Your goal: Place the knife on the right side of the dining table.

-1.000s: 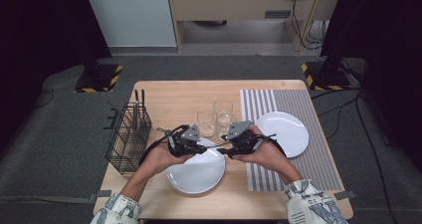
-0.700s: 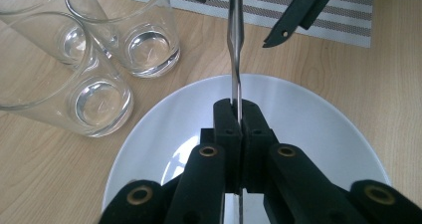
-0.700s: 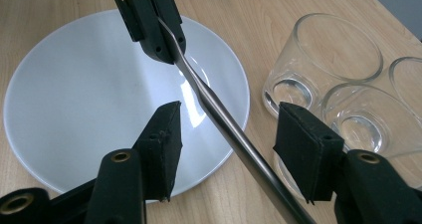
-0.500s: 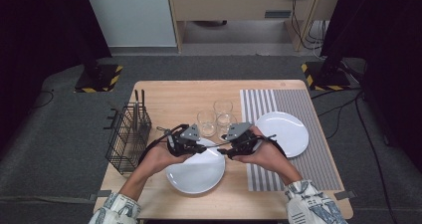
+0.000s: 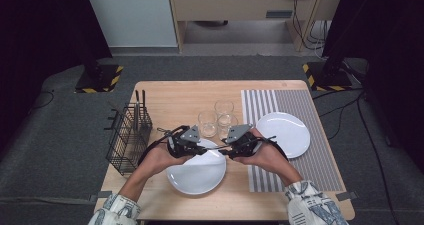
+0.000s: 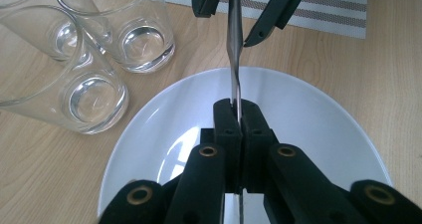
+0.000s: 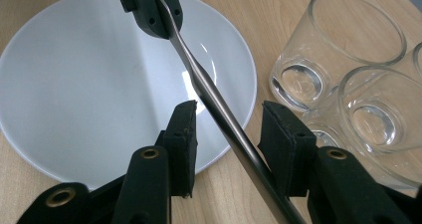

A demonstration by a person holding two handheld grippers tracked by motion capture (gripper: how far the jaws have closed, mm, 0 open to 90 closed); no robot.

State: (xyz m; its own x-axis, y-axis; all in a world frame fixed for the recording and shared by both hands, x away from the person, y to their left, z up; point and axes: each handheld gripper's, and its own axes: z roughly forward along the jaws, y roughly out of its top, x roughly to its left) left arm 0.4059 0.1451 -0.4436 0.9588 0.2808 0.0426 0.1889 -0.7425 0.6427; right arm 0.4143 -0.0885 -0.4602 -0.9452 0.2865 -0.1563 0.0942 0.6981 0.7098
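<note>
A slim metal utensil handle spans the gap between my two grippers, just above a white plate at the table's front middle. My left gripper is shut on one end of the utensil. My right gripper is open, with its jaws on either side of the handle and not touching it. In the high view the left gripper and right gripper face each other tip to tip over the plate's far rim. I cannot make out the utensil's working end.
Three empty glasses stand just beyond the grippers. A second white plate lies on a striped mat at the right. A black wire basket with utensils hangs at the table's left edge.
</note>
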